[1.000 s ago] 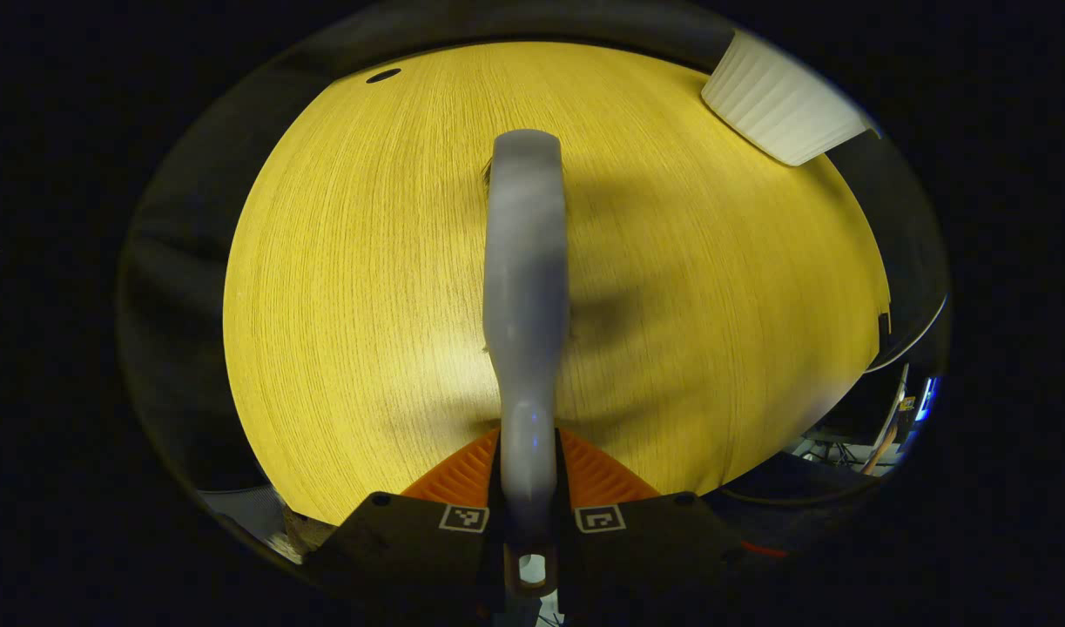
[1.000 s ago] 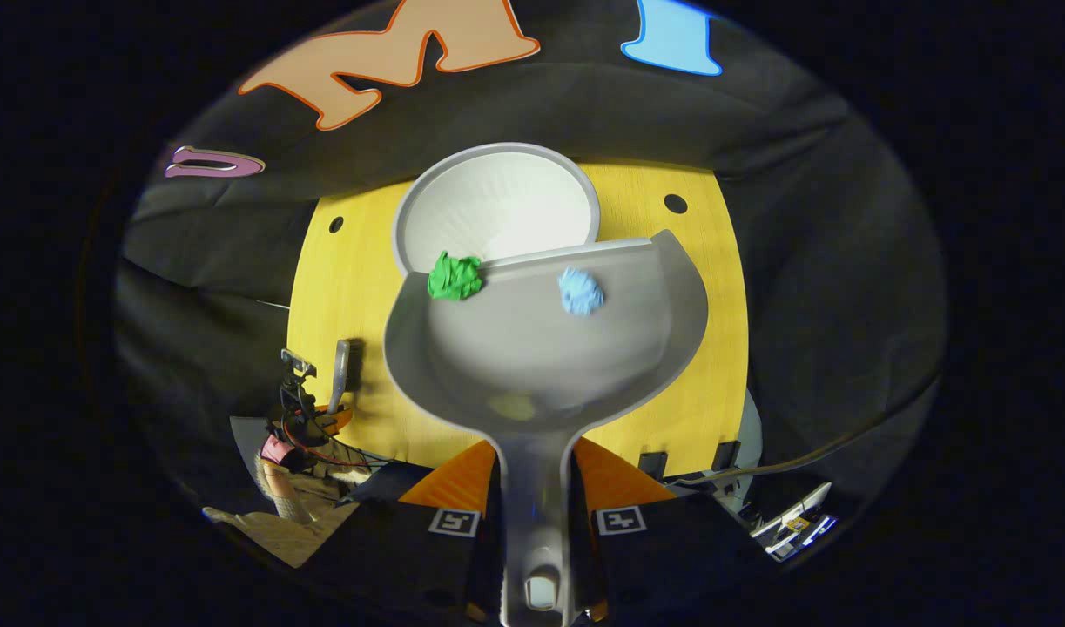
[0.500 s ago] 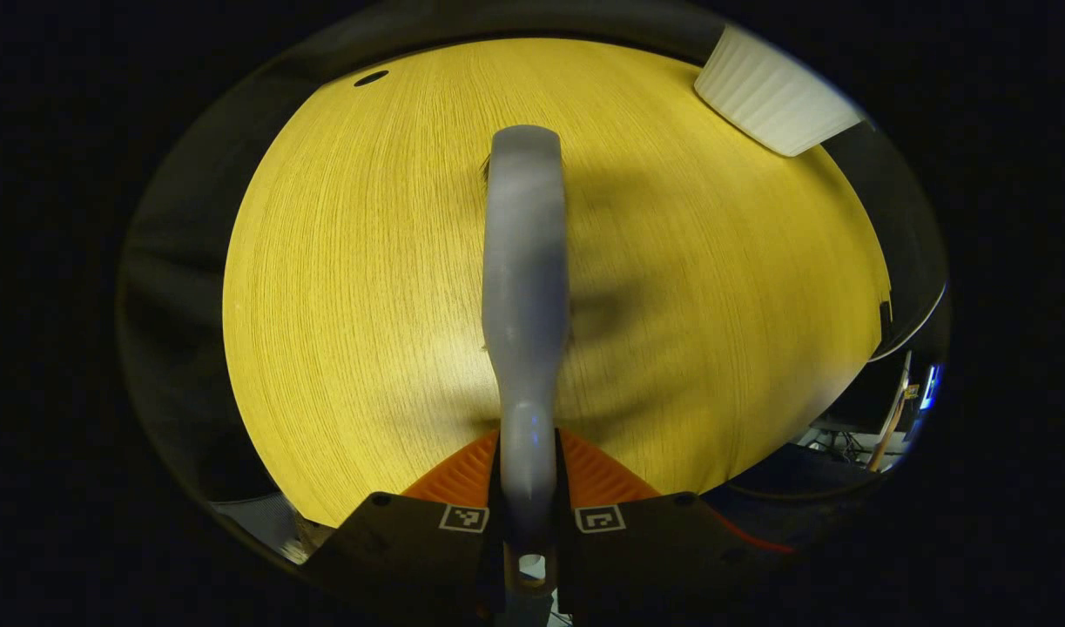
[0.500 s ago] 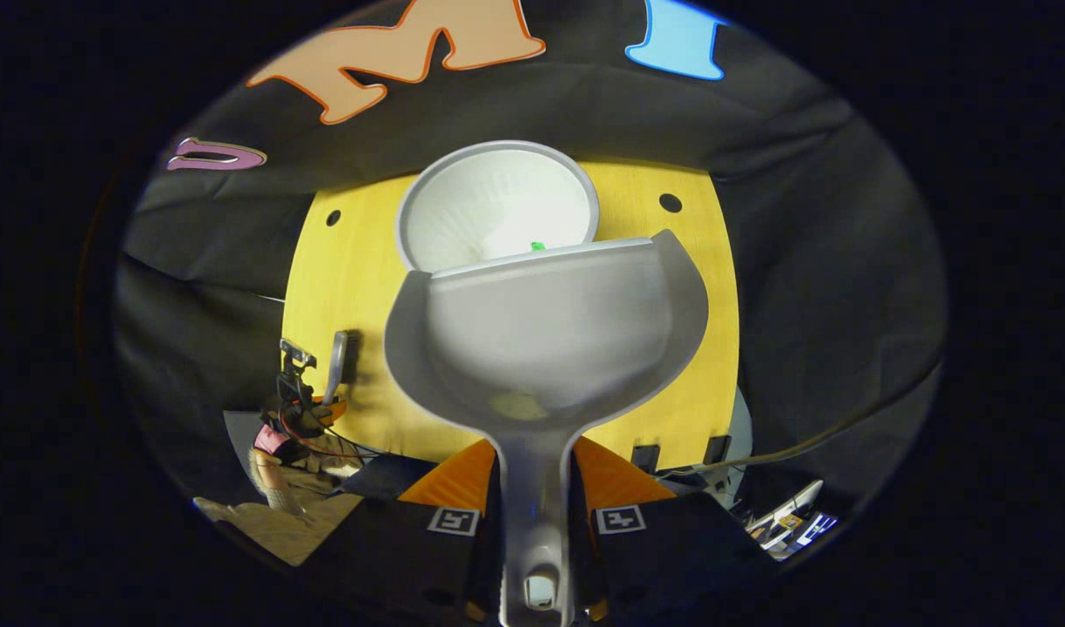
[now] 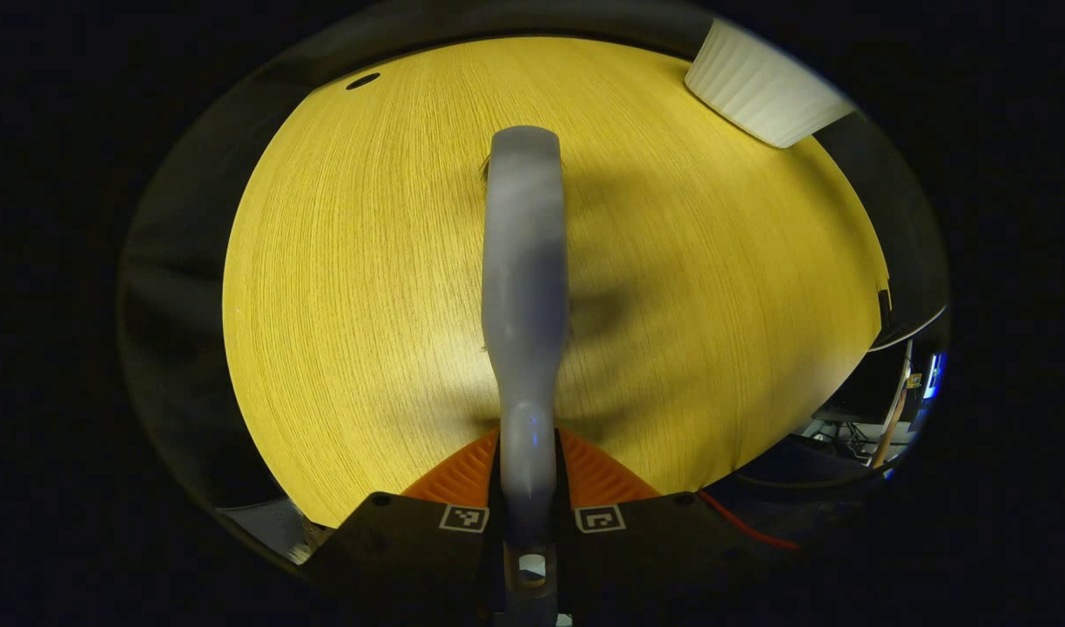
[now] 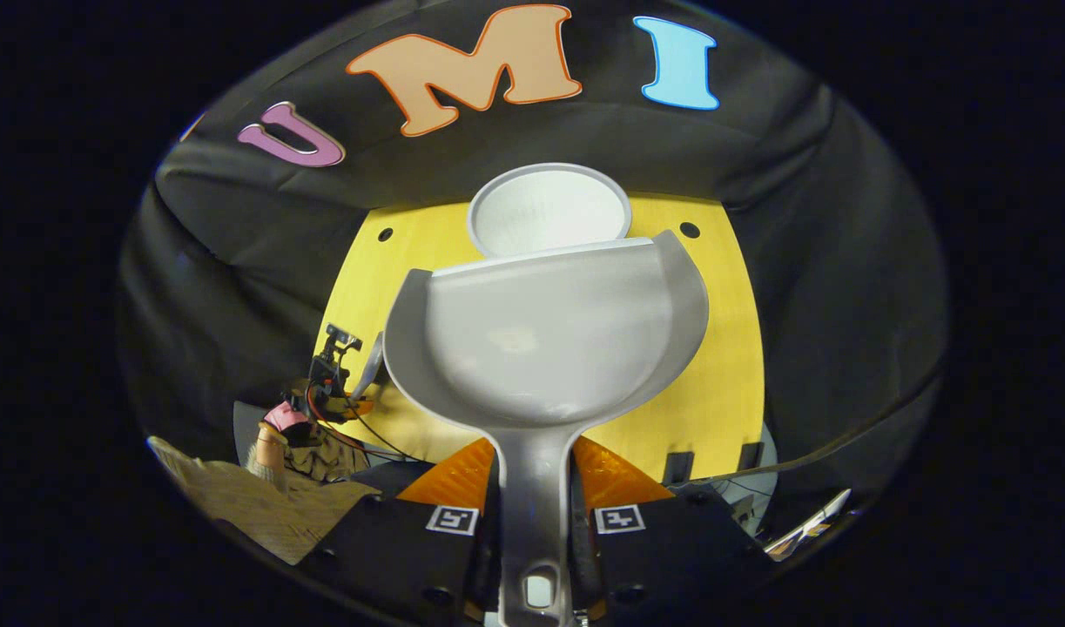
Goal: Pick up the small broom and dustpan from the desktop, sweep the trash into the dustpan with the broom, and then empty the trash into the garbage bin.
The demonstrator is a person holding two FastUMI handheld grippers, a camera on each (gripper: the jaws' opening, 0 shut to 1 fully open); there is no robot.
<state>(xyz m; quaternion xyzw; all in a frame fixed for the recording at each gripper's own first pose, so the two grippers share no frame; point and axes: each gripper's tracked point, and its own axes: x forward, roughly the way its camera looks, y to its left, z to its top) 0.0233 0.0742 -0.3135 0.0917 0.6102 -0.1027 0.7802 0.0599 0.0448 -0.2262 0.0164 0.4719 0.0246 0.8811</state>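
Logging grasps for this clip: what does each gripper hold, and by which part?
Left gripper: broom, by its handle end. Right gripper: dustpan, by its handle.

The left gripper view looks steeply down from close above the desktop (image 5: 340,287), with the white bin (image 5: 763,87) at its upper right edge. The right gripper view looks from higher and farther back, across the same desktop (image 6: 724,366) toward the bin (image 6: 547,209) and the booth wall.
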